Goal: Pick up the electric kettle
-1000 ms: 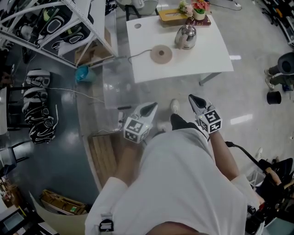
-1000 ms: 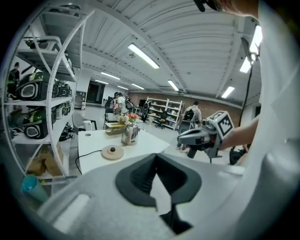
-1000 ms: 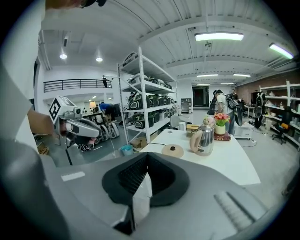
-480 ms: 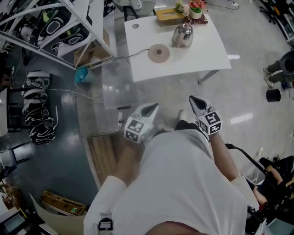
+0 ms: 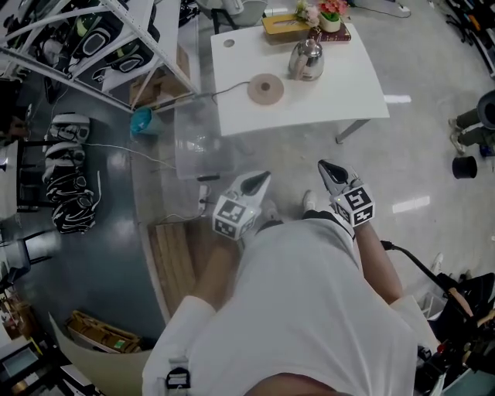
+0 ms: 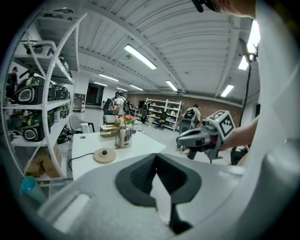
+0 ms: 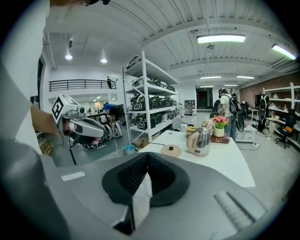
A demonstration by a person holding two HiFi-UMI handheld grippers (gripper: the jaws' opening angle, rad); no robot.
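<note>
A steel electric kettle point(image 5: 306, 60) stands upright on the white table point(image 5: 325, 100), right of its round base point(image 5: 265, 88), which has a cord. Both grippers hang in the air well short of the table's near edge and point toward it. My left gripper point(image 5: 259, 179) is shut with nothing in it, and so is my right gripper point(image 5: 325, 166). In the left gripper view the kettle point(image 6: 123, 136) is far beyond the closed jaws point(image 6: 156, 157). It stands just as distant point(image 7: 201, 141) in the right gripper view, past that gripper's closed jaws point(image 7: 147, 154).
A flower pot point(image 5: 333, 14) and a yellow box point(image 5: 286, 25) sit behind the kettle. White shelving point(image 5: 93, 39) with gear stands at the left, with a teal bin point(image 5: 141, 122) and a clear plastic box point(image 5: 197, 143) beside the table. A wooden pallet point(image 5: 178, 263) lies on the floor near my left side.
Both grippers have drifted a little toward the table as the person steps forward. Their jaws look the same, and the kettle has not moved on the table.
</note>
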